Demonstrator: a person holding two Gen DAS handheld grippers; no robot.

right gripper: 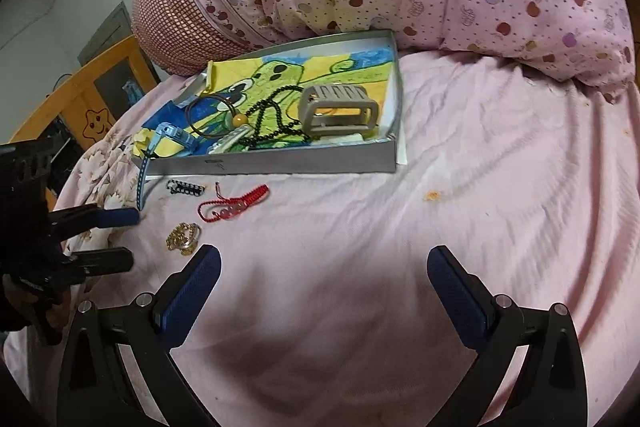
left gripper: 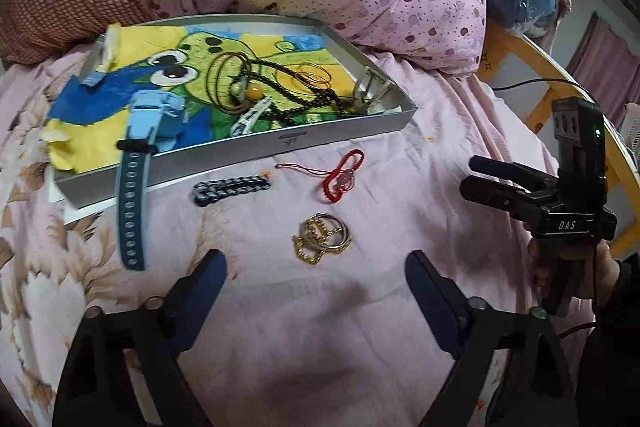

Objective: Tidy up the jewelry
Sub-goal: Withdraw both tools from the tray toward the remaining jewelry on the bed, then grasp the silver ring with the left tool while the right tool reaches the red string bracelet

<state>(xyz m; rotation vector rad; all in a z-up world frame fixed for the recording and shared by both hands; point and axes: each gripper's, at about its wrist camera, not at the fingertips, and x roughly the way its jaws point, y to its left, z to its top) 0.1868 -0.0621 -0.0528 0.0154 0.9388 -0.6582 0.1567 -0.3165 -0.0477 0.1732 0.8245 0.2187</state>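
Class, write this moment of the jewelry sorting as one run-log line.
left gripper: open, empty | right gripper: open, empty | tray: partly filled | on sheet: gold rings, red bracelet, black clip

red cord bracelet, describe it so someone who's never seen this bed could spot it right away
Start at the grey tray on the pink bedsheet. Just in front of the tray's near wall, three pieces lie loose on the sheet. The red cord bracelet is the only red one, right of the black-and-white bracelet and beyond the gold and silver rings.
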